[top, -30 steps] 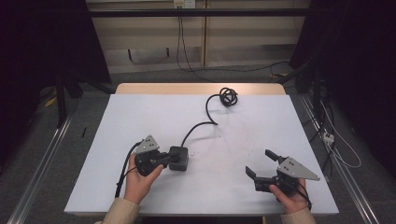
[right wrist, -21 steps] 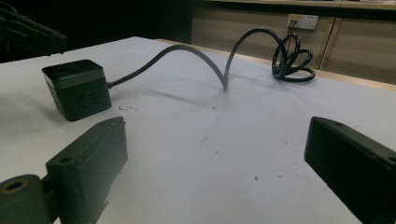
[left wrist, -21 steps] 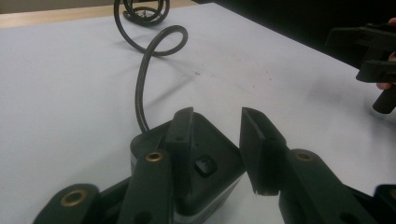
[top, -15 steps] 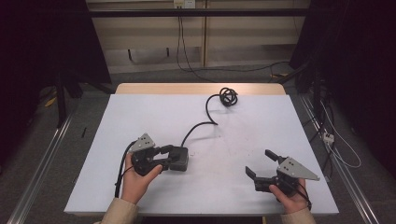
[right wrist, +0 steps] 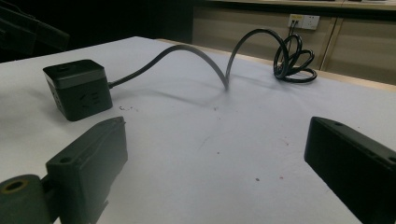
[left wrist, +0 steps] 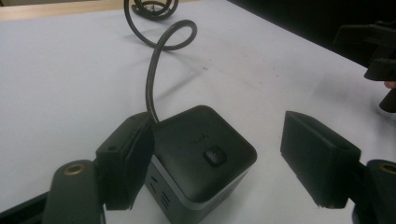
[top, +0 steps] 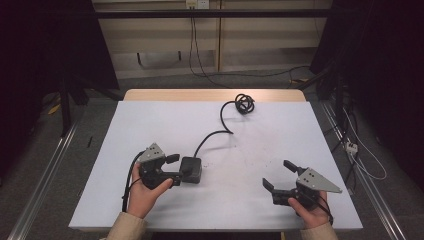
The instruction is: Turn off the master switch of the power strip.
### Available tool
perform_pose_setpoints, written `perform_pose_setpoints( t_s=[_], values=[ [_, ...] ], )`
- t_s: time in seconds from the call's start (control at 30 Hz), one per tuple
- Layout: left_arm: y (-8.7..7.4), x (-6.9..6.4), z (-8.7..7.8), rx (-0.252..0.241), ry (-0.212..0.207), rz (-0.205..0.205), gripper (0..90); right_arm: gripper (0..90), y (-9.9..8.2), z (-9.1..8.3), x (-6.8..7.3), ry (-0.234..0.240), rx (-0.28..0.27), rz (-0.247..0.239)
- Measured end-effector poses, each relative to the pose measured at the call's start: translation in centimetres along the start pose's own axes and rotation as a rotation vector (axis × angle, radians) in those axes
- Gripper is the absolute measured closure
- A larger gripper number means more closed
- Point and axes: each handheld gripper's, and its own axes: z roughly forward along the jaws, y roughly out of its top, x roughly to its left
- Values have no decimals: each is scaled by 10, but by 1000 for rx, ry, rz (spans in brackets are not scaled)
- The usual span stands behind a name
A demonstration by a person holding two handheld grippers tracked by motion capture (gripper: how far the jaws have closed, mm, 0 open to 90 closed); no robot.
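Two hand-held grippers over white surface (top: 150,125): left hand-held gripper (left wrist: 219,163) jaws just opening, releasing black power cube (left wrist: 201,154), now set down; right hand-held gripper (top: 280,176) apart, empty, idle.

In the left gripper view, we lose the lower corner of the socket cube (left wrist: 201,158) at the bottom edge, and one pad covers its near side. Its cord's coil (left wrist: 152,7) is cut off at the top. The cube's lettering is too faint to read.
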Motion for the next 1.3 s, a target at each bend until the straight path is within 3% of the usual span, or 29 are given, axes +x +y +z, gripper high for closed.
perform_pose_setpoints(
  t_s=[0.5,0.67,1.3],
  values=[
    [-3,6,-8,-14,-11,-22,129,57,0,0,0,2,0,-1],
    [-5,7,-10,-8,-13,-9,98,57,0,0,0,-3,0,-2],
    [-12,19,-26,-25,-18,-8,84,57,0,0,0,-1,1,0]
  ],
)
